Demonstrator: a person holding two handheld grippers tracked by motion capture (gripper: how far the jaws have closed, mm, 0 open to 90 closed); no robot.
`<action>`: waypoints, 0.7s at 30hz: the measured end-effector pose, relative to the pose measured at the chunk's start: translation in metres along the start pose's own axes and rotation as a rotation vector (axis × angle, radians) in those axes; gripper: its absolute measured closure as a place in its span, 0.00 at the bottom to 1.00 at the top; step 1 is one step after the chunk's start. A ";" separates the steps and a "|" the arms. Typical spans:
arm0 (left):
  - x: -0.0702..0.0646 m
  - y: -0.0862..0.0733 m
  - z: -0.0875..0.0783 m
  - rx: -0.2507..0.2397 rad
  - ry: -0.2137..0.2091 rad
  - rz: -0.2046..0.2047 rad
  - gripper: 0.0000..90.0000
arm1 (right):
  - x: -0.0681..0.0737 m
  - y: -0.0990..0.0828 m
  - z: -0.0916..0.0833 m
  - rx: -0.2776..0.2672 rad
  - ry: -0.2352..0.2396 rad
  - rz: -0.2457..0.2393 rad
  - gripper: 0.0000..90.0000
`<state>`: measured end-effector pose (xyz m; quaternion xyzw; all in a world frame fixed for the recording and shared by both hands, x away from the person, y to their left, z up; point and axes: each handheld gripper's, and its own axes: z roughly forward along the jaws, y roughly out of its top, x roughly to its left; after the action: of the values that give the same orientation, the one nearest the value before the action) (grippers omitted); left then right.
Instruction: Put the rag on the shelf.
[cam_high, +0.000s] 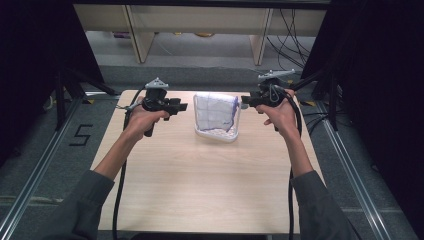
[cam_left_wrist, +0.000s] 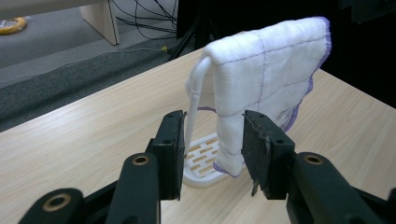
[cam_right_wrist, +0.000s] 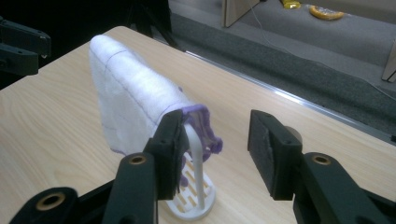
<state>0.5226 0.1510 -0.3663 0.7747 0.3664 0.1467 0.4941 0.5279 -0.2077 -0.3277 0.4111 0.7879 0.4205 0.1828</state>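
1. Pale wood-grain tabletop (cam_high: 200, 185) takes up the foreground of the high view, bare near the person, whose two grey-sleeved forearms come in from the bottom edge.
2. Farther up, the left hand (cam_high: 142, 120) holds the black left gripper (cam_high: 181, 106) and the right hand (cam_high: 280, 114) holds the black right gripper (cam_high: 245, 102); a cable trails from each back toward the person.
3. Between the two grippers stands a white plastic rack with a slotted base (cam_high: 216, 134), and a white quilted cloth with purple edging (cam_high: 215, 111) hangs draped over its top.
4. Left gripper view: the jaws stand apart, released. The cloth's lower hanging edge (cam_left_wrist: 231, 149) and a rack upright (cam_left_wrist: 196, 93) sit just beyond the gap, with nothing pinched.
5. Right gripper view: the jaws stand apart, gripping nothing. The rack's upright (cam_right_wrist: 196, 154) and the cloth's purple hem (cam_right_wrist: 205, 126) lie just beside the left jaw.
6. Beyond the table lie grey floor, loose black cables (cam_high: 295, 35) and pale wooden furniture legs (cam_high: 142, 35).
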 end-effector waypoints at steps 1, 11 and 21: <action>-0.002 -0.001 -0.002 -0.002 -0.003 0.005 0.65 | 0.000 -0.001 -0.001 0.001 0.000 -0.006 0.61; -0.015 -0.015 -0.015 -0.008 -0.029 0.023 0.63 | 0.009 -0.015 -0.014 -0.020 0.032 -0.014 0.60; -0.031 -0.029 -0.026 -0.014 -0.071 0.021 0.61 | 0.018 -0.032 -0.021 -0.029 0.066 -0.026 0.58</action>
<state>0.4736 0.1538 -0.3755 0.7797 0.3394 0.1270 0.5106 0.4879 -0.2137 -0.3402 0.3838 0.7927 0.4428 0.1681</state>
